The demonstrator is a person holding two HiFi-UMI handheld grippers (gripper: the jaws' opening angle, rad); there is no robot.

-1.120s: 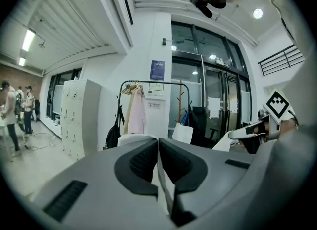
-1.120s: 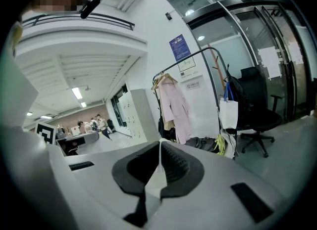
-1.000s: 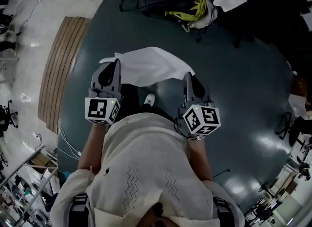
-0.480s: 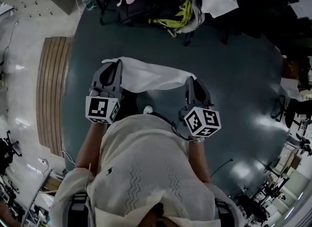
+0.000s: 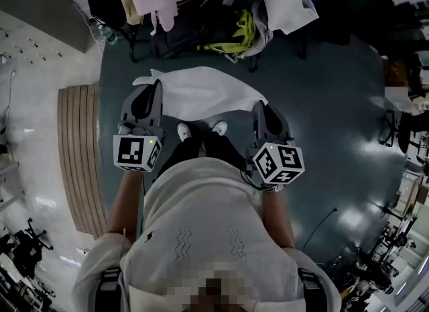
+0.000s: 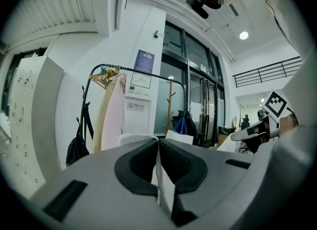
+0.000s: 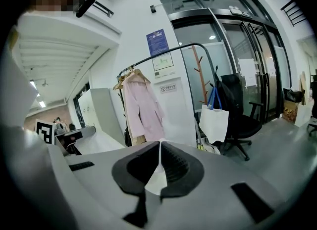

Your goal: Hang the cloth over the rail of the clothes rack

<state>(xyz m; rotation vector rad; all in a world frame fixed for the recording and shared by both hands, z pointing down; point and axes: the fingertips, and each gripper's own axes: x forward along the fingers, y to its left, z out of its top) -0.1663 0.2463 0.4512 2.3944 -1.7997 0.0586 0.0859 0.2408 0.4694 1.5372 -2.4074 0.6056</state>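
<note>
Cloth (image 5: 198,92) clamped in left tool (image 5: 157,88) and right tool (image 5: 259,107); clothes rack (image 7: 198,45) seemingly well ahead.

White cloth (image 5: 201,92), pink coat (image 7: 141,108), dark teal floor (image 5: 322,102), cream sweater (image 5: 201,230) with zigzag knit pattern.

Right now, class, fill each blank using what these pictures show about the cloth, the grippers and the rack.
1. The cloth stretched between the two grippers is ____ in colour.
2. The left gripper and the right gripper both have jaws ____ on the cloth.
3. A ____ garment hangs from the rail of the clothes rack.

Missing words: white; shut; pink.
</note>
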